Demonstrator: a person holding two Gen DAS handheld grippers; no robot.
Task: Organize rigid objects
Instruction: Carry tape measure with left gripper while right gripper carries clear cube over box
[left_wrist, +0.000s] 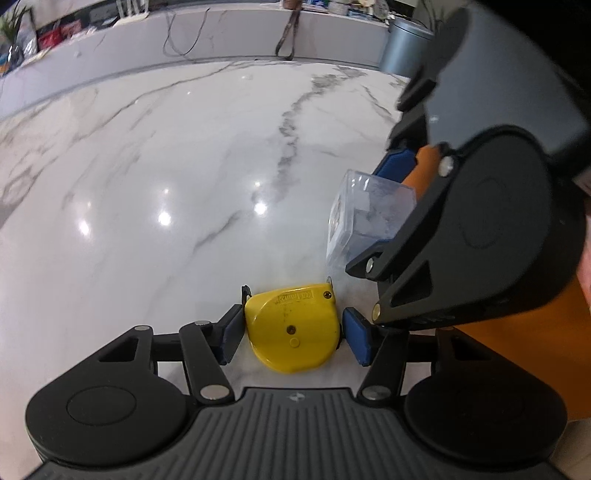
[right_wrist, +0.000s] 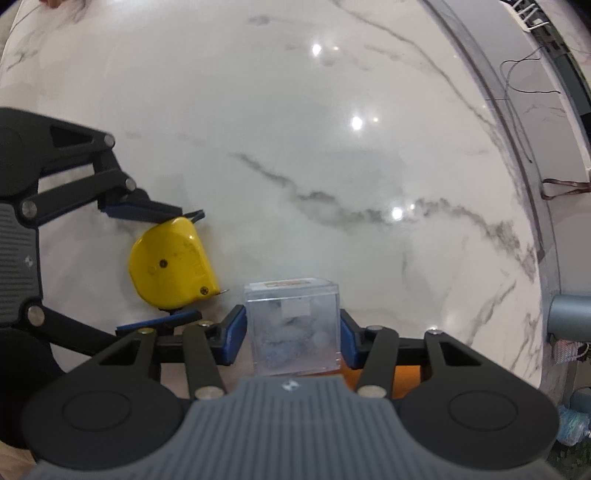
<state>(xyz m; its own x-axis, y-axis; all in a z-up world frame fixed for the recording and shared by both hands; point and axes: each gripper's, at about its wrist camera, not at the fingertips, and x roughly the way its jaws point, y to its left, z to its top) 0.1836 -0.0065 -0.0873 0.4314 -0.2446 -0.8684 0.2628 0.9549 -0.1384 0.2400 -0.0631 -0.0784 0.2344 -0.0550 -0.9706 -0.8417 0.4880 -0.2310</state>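
A yellow tape measure (left_wrist: 293, 326) lies flat on the white marble table (left_wrist: 184, 166). My left gripper (left_wrist: 293, 334) is around it; its blue pads (left_wrist: 231, 334) sit at both sides, the right one with a small gap. It also shows in the right wrist view (right_wrist: 170, 262), between the left gripper's fingers (right_wrist: 155, 214). My right gripper (right_wrist: 291, 330) is shut on a clear plastic box (right_wrist: 293, 325) with small items inside, held just right of the tape measure. The box also shows in the left wrist view (left_wrist: 365, 218).
A grey cylindrical bin (left_wrist: 404, 46) stands at the table's far right. A raised ledge (left_wrist: 221, 33) with cables and a strap runs along the far edge. An orange surface (left_wrist: 517, 332) lies under the right gripper.
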